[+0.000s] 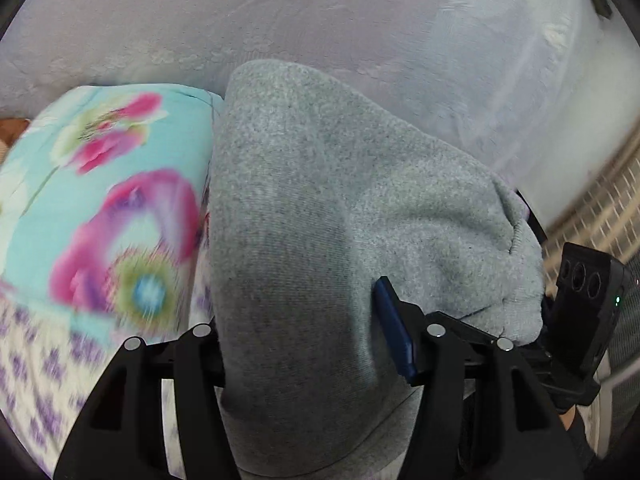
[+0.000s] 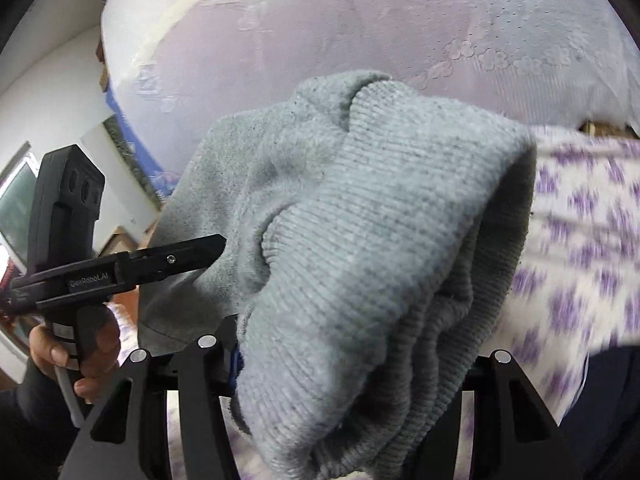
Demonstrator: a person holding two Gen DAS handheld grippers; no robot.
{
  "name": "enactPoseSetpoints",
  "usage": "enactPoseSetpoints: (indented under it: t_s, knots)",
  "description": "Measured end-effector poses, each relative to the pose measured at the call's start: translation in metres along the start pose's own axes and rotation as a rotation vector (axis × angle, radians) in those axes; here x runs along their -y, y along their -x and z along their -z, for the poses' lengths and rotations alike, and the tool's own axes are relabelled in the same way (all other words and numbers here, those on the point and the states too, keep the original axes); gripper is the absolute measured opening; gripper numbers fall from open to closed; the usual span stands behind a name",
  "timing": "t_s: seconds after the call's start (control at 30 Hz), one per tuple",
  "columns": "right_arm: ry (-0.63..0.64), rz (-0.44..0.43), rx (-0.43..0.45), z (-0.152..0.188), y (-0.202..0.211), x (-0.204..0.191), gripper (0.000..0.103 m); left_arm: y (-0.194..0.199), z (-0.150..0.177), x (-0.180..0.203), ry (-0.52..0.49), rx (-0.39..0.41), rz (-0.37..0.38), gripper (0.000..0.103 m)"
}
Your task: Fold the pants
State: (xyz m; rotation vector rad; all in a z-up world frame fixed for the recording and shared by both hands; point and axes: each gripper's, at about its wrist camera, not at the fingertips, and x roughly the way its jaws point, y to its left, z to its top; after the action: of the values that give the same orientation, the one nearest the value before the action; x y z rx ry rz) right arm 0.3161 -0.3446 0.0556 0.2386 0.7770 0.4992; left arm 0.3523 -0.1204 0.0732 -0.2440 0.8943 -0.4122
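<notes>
Grey knit pants [image 1: 320, 208] fill the middle of the left wrist view, bunched between the fingers of my left gripper [image 1: 304, 344], which is shut on the cloth; one blue pad [image 1: 394, 328] shows against it. In the right wrist view the ribbed waistband of the pants [image 2: 360, 248] hangs thick over my right gripper [image 2: 352, 360], which is shut on it; its fingertips are hidden by the cloth. My left gripper [image 2: 180, 258] also shows at the left of that view, held by a hand, its fingers on the pants' edge.
A pale lilac embossed bed cover [image 1: 320, 20] lies behind. A turquoise floral quilt [image 1: 112, 184] sits at the left. A white sheet with purple flowers [image 2: 580, 232] lies at the right. Room walls and a window [image 2: 16, 200] show at far left.
</notes>
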Motion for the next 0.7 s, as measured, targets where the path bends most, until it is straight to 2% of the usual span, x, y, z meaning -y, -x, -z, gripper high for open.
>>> enactPoseSetpoints:
  t_s: [0.07, 0.1, 0.13, 0.2, 0.23, 0.27, 0.3, 0.37, 0.43, 0.53, 0.6, 0.67, 0.7]
  knots:
    - [0.02, 0.045, -0.027, -0.013, -0.035, 0.024, 0.065, -0.04, -0.015, -0.016, 0.04, -0.023, -0.001, 0.059]
    - [0.032, 0.08, -0.05, -0.015, -0.054, 0.036, 0.071, -0.069, -0.018, -0.028, 0.062, -0.048, -0.025, 0.063]
    - [0.029, 0.14, -0.092, -0.013, -0.083, 0.054, 0.076, -0.099, -0.015, -0.04, 0.081, -0.075, -0.083, 0.071]
    - [0.052, 0.289, -0.173, -0.005, -0.129, 0.073, 0.077, -0.154, -0.004, -0.06, 0.08, -0.165, -0.283, 0.081]
    - [0.105, 0.373, -0.231, 0.005, -0.156, 0.081, 0.085, -0.178, 0.006, -0.066, 0.031, -0.207, -0.375, 0.094]
    - [0.114, 0.378, -0.199, 0.01, -0.166, 0.087, 0.092, -0.182, 0.012, -0.064, -0.018, -0.132, -0.395, 0.099]
    - [0.093, 0.386, -0.176, 0.01, -0.169, 0.091, 0.1, -0.182, 0.015, -0.059, -0.048, -0.077, -0.421, 0.099]
    - [-0.019, 0.323, -0.192, 0.005, -0.171, 0.108, 0.099, -0.182, 0.012, -0.056, -0.03, -0.069, -0.43, 0.099]
    - [-0.059, 0.289, -0.197, 0.003, -0.169, 0.114, 0.099, -0.18, 0.007, -0.054, -0.011, -0.082, -0.411, 0.099]
    - [-0.047, 0.308, -0.191, 0.006, -0.154, 0.111, 0.099, -0.174, 0.008, -0.05, -0.011, -0.093, -0.403, 0.098]
    - [-0.052, 0.327, -0.152, 0.005, -0.141, 0.097, 0.099, -0.166, 0.01, -0.052, 0.004, -0.103, -0.392, 0.098]
    - [-0.064, 0.339, -0.061, 0.008, -0.109, 0.079, 0.099, -0.152, 0.019, -0.052, 0.019, -0.092, -0.388, 0.098]
    - [-0.069, 0.354, -0.034, 0.005, -0.107, 0.076, 0.099, -0.142, 0.023, -0.05, 0.022, -0.079, -0.391, 0.098]
